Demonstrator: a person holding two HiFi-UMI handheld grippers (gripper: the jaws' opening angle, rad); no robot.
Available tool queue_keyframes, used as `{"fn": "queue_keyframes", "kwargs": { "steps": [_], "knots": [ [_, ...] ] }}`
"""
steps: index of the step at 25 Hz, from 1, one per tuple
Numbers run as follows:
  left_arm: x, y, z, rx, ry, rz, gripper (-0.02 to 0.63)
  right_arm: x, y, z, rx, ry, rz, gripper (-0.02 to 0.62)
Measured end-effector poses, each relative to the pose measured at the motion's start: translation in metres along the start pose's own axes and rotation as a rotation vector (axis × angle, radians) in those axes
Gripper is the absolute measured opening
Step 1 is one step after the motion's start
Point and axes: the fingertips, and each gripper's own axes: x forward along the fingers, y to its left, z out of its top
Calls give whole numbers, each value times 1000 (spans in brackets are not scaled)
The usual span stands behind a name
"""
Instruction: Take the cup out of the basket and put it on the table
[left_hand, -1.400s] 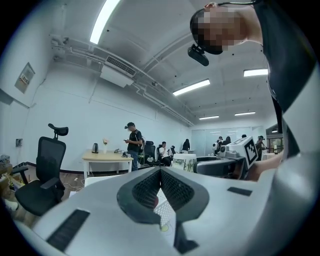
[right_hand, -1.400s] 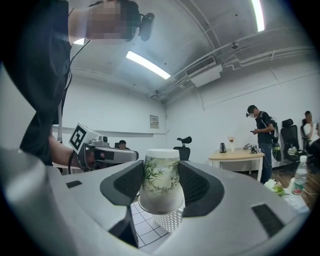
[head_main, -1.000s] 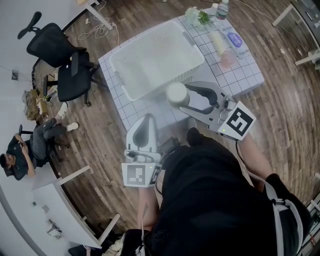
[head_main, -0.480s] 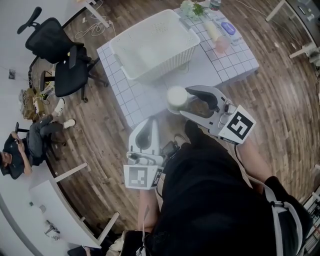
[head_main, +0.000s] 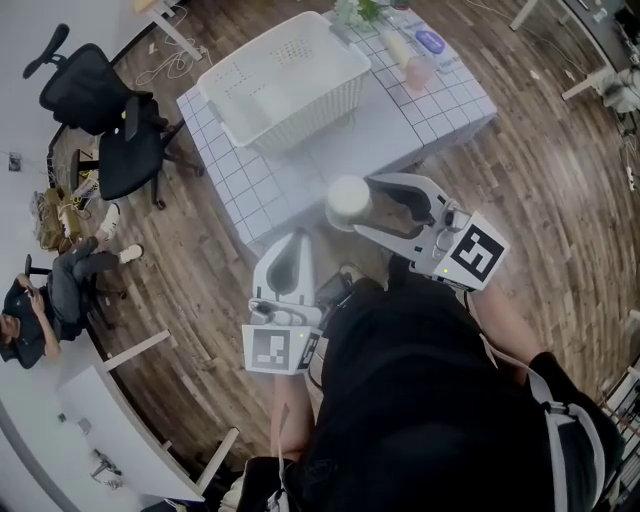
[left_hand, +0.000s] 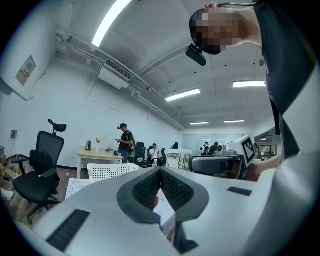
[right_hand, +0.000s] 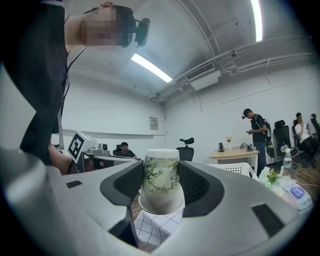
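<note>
The right tongs (head_main: 362, 205) hold the cup (right_hand: 161, 181). Their dark pads press on its two sides, and they stand wide because the cup fills the gap. The cup is white with a green leaf print and sits straight between the pads.

It is out of the basket (head_main: 312, 108). It hangs in the air on the person's side of the basket, about over the near edge of the table (head_main: 425, 112), and it touches neither the basket nor the table. The white basket itself stands on the checked table top.

The left tongs (head_main: 297, 243) are pressed together with nothing between them. They are farther from the basket than the cup is, close to the person's body, over the wooden floor (head_main: 200, 290).

Beyond the basket, on the same table, are a small green plant (right_hand: 270, 176) and a bottle (right_hand: 287, 170). A few more small things lie near them, too small to name. To the left of the basket a black office chair (head_main: 110, 120) stands on the floor, and farther off that way a person (head_main: 40, 305) sits.
</note>
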Motion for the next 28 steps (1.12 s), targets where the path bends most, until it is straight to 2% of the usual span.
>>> {"fn": "queue_keyframes", "kwargs": {
  "steps": [5, 12, 28],
  "knots": [
    [12, -10, 3, -1, -7, 13, 9, -14, -6, 4, -18, 5, 18, 233],
    [32, -31, 9, 14, 3, 12, 9, -38, -20, 8, 8, -4, 16, 233],
    [23, -46, 7, 37, 2, 62, 9, -48, -15, 7, 0, -22, 60, 233]
  ]
}}
